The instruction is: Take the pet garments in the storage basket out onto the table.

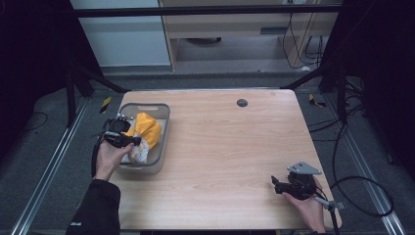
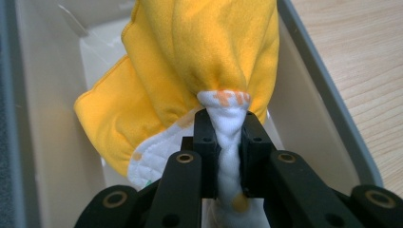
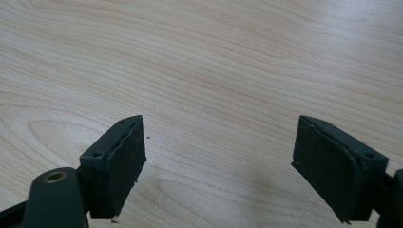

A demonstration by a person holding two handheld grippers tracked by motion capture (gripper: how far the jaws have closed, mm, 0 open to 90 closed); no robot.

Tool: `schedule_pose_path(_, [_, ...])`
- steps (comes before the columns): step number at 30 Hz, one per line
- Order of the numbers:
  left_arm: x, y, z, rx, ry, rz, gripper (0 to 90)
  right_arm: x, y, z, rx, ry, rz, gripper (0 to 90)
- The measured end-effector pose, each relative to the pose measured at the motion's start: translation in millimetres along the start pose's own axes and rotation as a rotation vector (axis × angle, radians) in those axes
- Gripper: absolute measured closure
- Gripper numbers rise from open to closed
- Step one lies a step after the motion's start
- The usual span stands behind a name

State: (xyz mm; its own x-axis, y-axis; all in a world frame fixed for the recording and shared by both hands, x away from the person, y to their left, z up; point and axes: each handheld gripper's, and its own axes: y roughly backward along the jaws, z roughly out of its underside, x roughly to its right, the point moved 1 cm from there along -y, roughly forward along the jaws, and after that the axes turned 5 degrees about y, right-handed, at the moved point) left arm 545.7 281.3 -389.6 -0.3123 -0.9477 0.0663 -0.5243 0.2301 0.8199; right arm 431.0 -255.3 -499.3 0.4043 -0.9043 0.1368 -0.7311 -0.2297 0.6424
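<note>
Wooden counter, grey bin at its left: yellow cloth is pinched by left gripper over it, best lifted straight up; right gripper is left unclenched.

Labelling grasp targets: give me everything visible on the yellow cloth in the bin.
The yellow cloth looks like soft fleece, bright yellow outside with a white quilted inner side bearing small orange marks. It is bunched, not folded flat. The left claw is shut on a twisted white part of it, and the yellow bulk hangs past the jaws. It sits inside the grey bin at the table's left edge, over something white on the bin's floor.
</note>
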Motion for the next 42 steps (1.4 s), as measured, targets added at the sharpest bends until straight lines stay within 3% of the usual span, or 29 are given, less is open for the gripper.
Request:
schedule_pose_path(12, [5.6, 33.1, -8.0, 0.074, -0.020, -0.002, 80.6, 0.4, 0.5, 0.2, 0.003, -0.003, 0.001, 17.8])
schedule_pose_path(17, [12.4, 47.5, -9.7, 0.091, -0.054, -0.001, 80.6, 0.0, 0.4, 0.5, 0.003, -0.002, 0.004, 17.7])
schedule_pose_path(21, [23.0, 63.0, -11.6, 0.120, -0.090, 0.022, 80.6, -0.1, 0.6, 0.5, 0.004, -0.001, 0.004, 17.6])
schedule_pose_path(34, [50.8, 91.8, -12.4, 0.168, -0.176, 0.073, 80.6, -0.1, 0.7, 0.8, 0.006, 0.001, 0.008, 17.3])
schedule_pose_path(42, [70.0, 99.2, -11.0, 0.175, -0.227, 0.110, 80.6, 0.1, 1.4, 0.7, 0.011, 0.002, 0.009, 17.2])
